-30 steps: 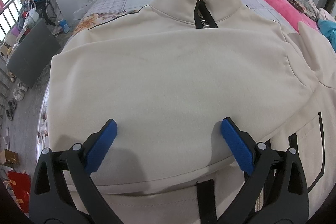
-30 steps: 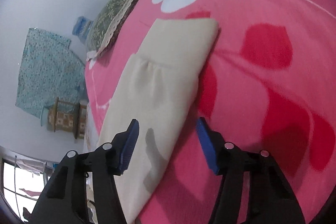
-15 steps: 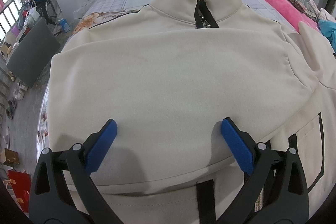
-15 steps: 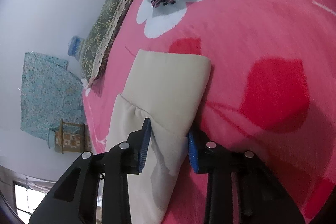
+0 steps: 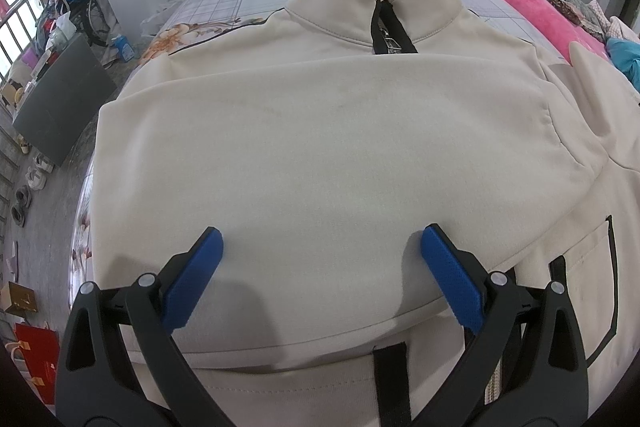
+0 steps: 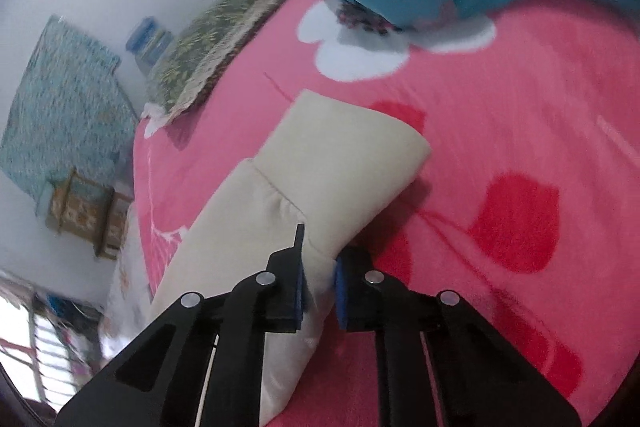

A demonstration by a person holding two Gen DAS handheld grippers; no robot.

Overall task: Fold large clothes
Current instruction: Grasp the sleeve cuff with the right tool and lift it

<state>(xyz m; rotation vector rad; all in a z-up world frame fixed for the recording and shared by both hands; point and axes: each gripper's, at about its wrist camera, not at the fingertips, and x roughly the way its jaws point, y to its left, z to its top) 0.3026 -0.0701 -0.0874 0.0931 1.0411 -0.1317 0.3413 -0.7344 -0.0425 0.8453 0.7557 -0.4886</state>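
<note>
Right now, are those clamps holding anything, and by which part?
The right gripper pinches the jacket's sleeve just behind its cuff. The left gripper is open over the jacket, holding nothing.

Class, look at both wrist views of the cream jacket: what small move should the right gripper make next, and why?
Probably lift the sleeve off the pink blanket and carry it across the jacket body. The right gripper is shut on the sleeve just below its cuff, while the other sleeve already lies folded across the front. The left gripper hangs open above that fold, holding nothing.
</note>
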